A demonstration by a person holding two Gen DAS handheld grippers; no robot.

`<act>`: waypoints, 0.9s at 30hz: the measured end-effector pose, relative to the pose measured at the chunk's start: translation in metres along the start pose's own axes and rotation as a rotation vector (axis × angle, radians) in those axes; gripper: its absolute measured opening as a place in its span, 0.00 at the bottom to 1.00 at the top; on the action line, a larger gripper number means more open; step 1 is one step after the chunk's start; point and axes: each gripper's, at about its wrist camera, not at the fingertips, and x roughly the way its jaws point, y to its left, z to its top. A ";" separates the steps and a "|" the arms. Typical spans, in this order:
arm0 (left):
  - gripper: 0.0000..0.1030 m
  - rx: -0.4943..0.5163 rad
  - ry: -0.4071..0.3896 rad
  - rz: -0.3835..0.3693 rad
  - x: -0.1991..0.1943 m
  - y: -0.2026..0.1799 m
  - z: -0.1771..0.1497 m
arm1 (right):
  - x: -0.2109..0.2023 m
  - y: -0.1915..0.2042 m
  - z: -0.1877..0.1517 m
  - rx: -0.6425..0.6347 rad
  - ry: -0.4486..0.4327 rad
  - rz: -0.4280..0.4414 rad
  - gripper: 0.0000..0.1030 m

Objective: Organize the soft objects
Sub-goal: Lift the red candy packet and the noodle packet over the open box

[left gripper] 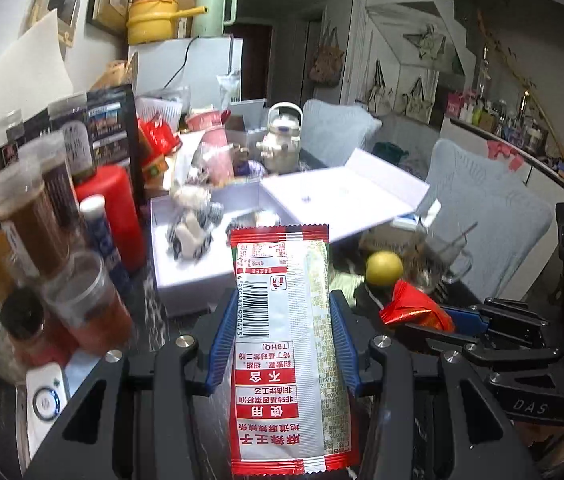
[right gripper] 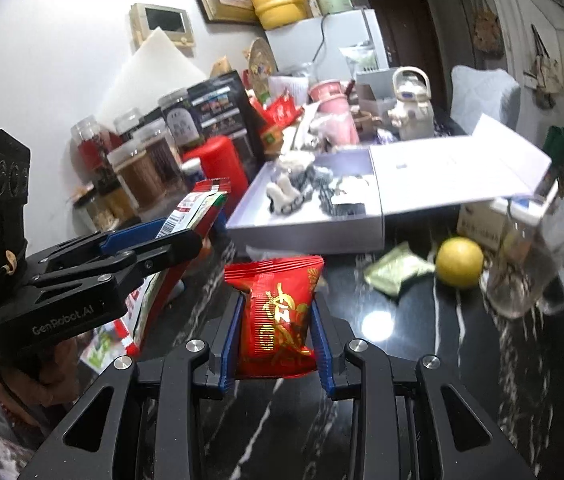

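Ahead of both grippers, the open white box (right gripper: 310,236) sat on the dark marble table (right gripper: 422,352), socks bundled inside and its lid (right gripper: 458,176) lying to the right. The left gripper (left gripper: 282,300) was clenched on a long red-and-white snack sachet (left gripper: 282,344), which stood up between its blue pads. The right gripper (right gripper: 277,300) squeezed a small red foil packet (right gripper: 277,320). Ahead-right of it lay a yellow lemon (right gripper: 460,262), a green pouch (right gripper: 398,268) and a glass mug (right gripper: 530,268). Jars (left gripper: 37,216) crowded left of the left gripper.
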 end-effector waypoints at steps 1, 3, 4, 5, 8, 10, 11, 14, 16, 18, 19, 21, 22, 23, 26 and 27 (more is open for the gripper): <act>0.43 -0.001 -0.009 -0.002 0.001 0.001 0.005 | 0.001 0.000 0.006 -0.005 -0.008 0.003 0.31; 0.43 -0.001 -0.023 0.000 0.002 0.003 0.011 | 0.001 0.000 0.014 -0.010 -0.019 0.010 0.31; 0.43 0.000 -0.029 0.000 0.003 0.005 0.015 | 0.003 0.000 0.020 -0.015 -0.026 0.014 0.31; 0.43 -0.001 -0.037 0.000 0.004 0.006 0.019 | 0.004 0.001 0.024 -0.018 -0.030 0.017 0.31; 0.43 -0.007 -0.067 -0.002 0.007 0.012 0.032 | 0.010 0.001 0.039 -0.031 -0.041 0.024 0.31; 0.44 -0.001 -0.089 0.001 0.010 0.015 0.042 | 0.014 0.000 0.051 -0.037 -0.047 0.024 0.31; 0.44 0.002 -0.100 0.005 0.011 0.016 0.047 | 0.016 0.000 0.055 -0.039 -0.051 0.024 0.31; 0.44 0.001 -0.127 0.015 0.015 0.022 0.061 | 0.021 -0.002 0.072 -0.044 -0.074 0.023 0.31; 0.43 -0.013 -0.143 0.023 0.020 0.027 0.071 | 0.026 -0.004 0.083 -0.050 -0.086 0.022 0.31; 0.44 -0.026 -0.148 0.021 0.026 0.032 0.078 | 0.030 -0.006 0.093 -0.054 -0.095 0.023 0.31; 0.44 -0.033 -0.152 0.020 0.030 0.035 0.082 | 0.032 -0.007 0.098 -0.056 -0.099 0.023 0.31; 0.43 -0.040 -0.163 0.022 0.036 0.040 0.089 | 0.037 -0.009 0.108 -0.061 -0.107 0.021 0.31; 0.43 -0.042 -0.169 0.023 0.038 0.041 0.092 | 0.040 -0.011 0.114 -0.066 -0.112 0.018 0.31; 0.43 -0.043 -0.174 0.025 0.040 0.042 0.094 | 0.042 -0.012 0.118 -0.069 -0.115 0.016 0.31; 0.43 -0.051 -0.193 0.034 0.048 0.047 0.105 | 0.049 -0.017 0.131 -0.076 -0.125 0.009 0.31; 0.43 -0.057 -0.200 0.037 0.051 0.050 0.109 | 0.052 -0.018 0.135 -0.078 -0.129 0.008 0.31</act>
